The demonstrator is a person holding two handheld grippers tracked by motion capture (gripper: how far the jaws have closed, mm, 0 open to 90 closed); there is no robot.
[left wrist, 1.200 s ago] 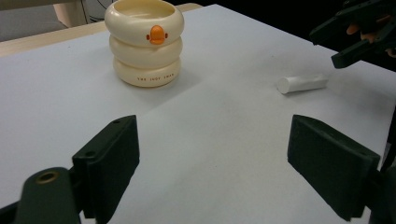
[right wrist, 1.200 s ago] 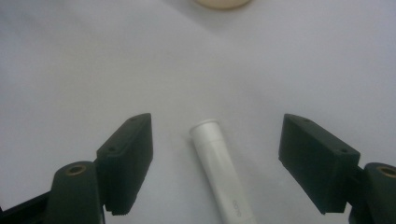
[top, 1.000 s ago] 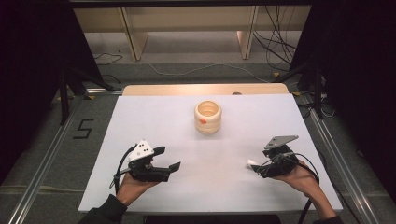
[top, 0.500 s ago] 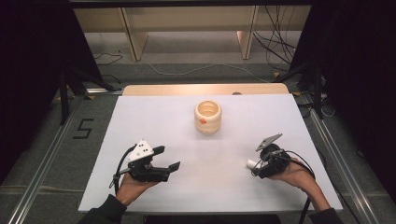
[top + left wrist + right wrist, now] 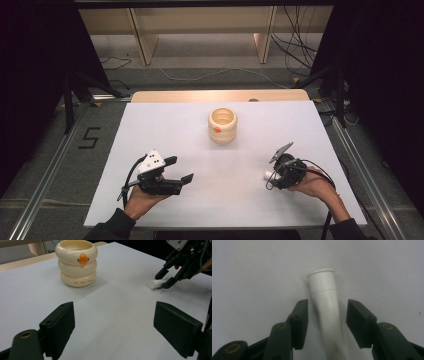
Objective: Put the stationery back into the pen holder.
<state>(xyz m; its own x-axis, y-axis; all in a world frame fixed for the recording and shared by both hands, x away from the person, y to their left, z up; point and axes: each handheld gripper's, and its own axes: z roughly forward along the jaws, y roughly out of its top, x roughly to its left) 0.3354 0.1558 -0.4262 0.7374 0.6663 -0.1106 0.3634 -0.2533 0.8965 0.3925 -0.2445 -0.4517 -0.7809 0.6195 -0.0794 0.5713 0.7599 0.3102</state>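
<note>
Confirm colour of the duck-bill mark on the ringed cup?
Orange, on the cream ringed cup; it shows best in the left gripper view.

Cream cup (image 5: 222, 125) shaped like three stacked rings, orange duck-bill mark on the top ring, small dark lettering on the bottom ring. Upright, open mouth up, inside looks empty. Stands on the white worktop (image 5: 150, 125) near the middle of the far edge, slightly in from it.

White tube (image 5: 327, 310), smooth plastic, flared cap end with a seam line below it, faint grey print near the other end. Lies flat on the worktop toward the right edge, nearer the near edge than the far one, well apart from the cup. Lies between the parted jaws of the right hand-held gripper (image 5: 326, 315), gaps both sides, cap end poking out past the tips.
</note>
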